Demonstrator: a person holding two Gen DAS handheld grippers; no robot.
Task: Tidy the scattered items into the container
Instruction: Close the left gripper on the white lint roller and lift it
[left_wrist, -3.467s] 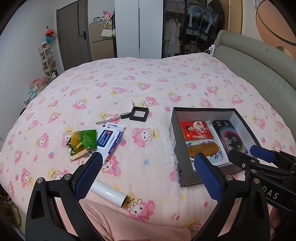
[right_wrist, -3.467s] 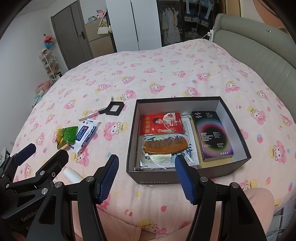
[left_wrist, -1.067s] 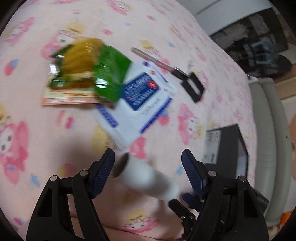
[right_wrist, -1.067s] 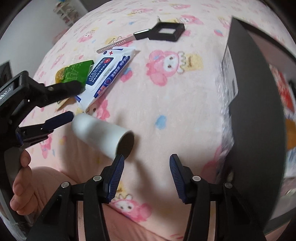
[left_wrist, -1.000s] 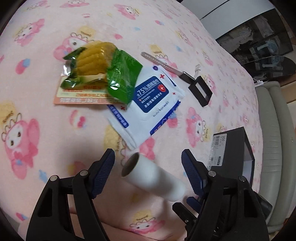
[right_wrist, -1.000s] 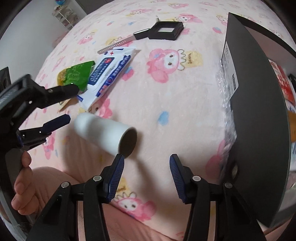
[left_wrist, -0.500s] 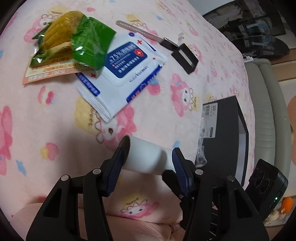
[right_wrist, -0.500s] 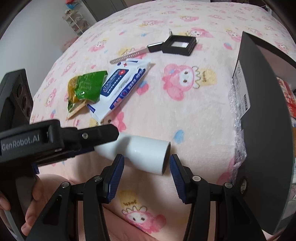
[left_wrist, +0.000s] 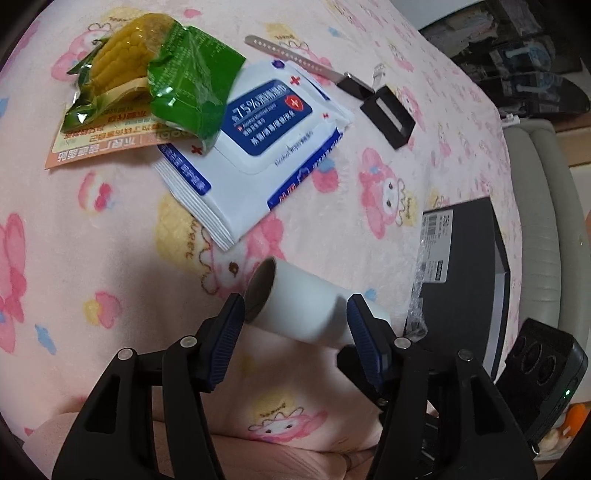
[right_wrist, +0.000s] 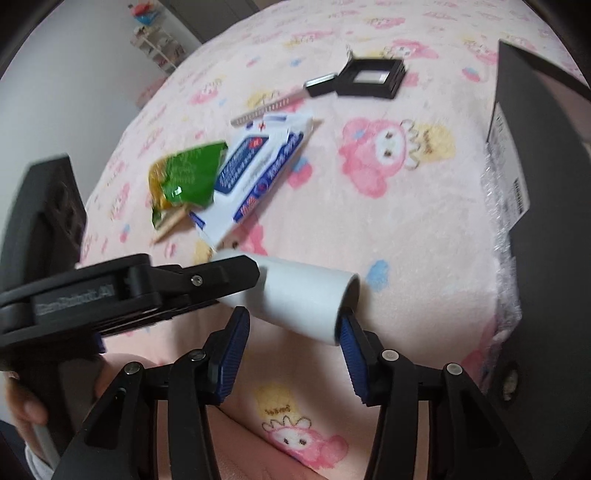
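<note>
White roll (left_wrist: 303, 308) lies on its side on the pink bedspread (left_wrist: 110, 258), near edge of the bed, just left of the black box (left_wrist: 461, 266) that serves as container. Long axis runs roughly left to right, slightly oblique; open cardboard core faces left in the left wrist view, the other end faces the box. Left gripper (left_wrist: 295, 325) straddles the left part of the roll: one blue pad (left_wrist: 229, 325) sits at the core rim, the other against the roll's flank further right. Jaws are opening at this moment, roll between them; contact looks light at best, and I cannot tell whether it carries any weight, so I do not count it as a grip. Right gripper (right_wrist: 291, 343) comes from the near side, fingers spread and released; its right pad (right_wrist: 351, 343) is just at the roll's box-side end, its left pad short of the body, nothing clamped. Judgement: both hands are about equally near, but the left gripper spans the roll across its axis, the better line for closing; the right lies more along the length and would have to close over the ends. Scattered items not yet tidied: wipes pack (left_wrist: 266, 147), corn snack pack (left_wrist: 147, 74) partly overlapping it, nail file (left_wrist: 291, 55) and small black frame (left_wrist: 388, 114) further away. Risk, as I read it: the roll rolls off toward the near edge if nudged.
</note>
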